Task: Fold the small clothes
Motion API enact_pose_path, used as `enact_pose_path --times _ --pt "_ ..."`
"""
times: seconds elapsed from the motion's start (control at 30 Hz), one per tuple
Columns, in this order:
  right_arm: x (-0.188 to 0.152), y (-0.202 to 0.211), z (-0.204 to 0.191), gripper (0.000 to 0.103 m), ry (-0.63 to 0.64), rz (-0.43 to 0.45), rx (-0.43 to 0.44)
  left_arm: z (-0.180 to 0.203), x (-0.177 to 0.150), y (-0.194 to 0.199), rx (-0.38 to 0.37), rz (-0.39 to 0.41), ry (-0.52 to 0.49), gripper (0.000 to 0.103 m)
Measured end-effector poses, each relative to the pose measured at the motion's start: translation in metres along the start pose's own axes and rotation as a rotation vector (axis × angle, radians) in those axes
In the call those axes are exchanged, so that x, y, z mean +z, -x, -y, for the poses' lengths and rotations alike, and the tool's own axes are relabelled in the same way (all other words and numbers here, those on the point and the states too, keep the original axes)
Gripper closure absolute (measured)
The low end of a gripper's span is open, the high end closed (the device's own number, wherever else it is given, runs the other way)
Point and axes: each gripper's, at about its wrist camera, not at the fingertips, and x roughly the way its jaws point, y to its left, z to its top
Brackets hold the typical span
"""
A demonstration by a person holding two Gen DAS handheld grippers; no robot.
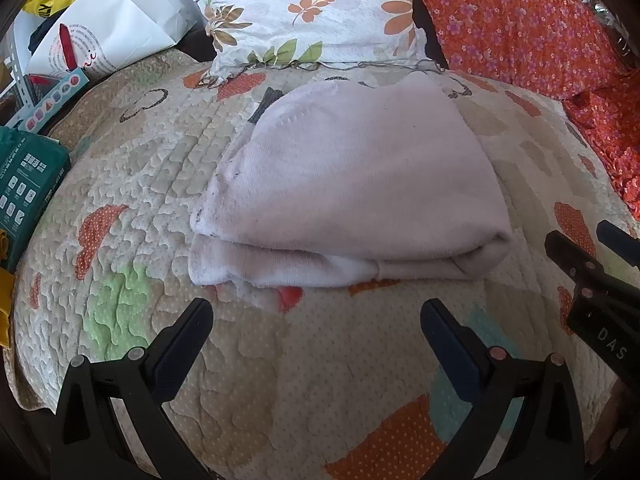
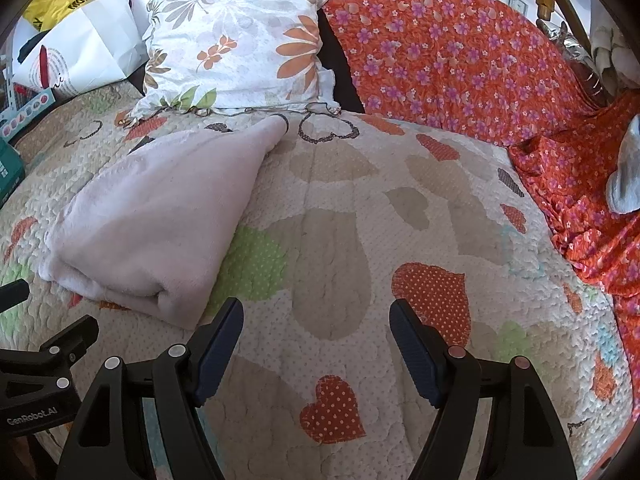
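A pale pink fleece garment (image 1: pixel 352 184), folded into layers, lies on the heart-patterned quilted bed cover (image 1: pixel 280 360), near a floral pillow (image 1: pixel 304 12). Left tool (image 1: pixel 316 320) and right tool (image 2: pixel 316 320) hover released, holding nothing.

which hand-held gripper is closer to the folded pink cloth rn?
Left. The left hand-held gripper sits open directly in front of the folded pink cloth, facing its near edge. The right hand-held gripper is open off the cloth's right corner, over bare quilt.
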Motion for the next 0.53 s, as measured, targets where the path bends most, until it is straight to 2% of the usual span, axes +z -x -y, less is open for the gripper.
enact_pose_path --times 0.3,0.53 --pt "-0.0005 -0.0021 0.0009 0.023 0.008 -0.013 -0.004 0.0022 -0.0013 0.0014 -0.018 -0.003 0.006 0.000" --pt "-0.0052 0.0011 0.0016 0.020 0.026 -0.042 -0.013 -0.0043 -0.0077 0.0079 0.034 0.022 0.009 0.000"
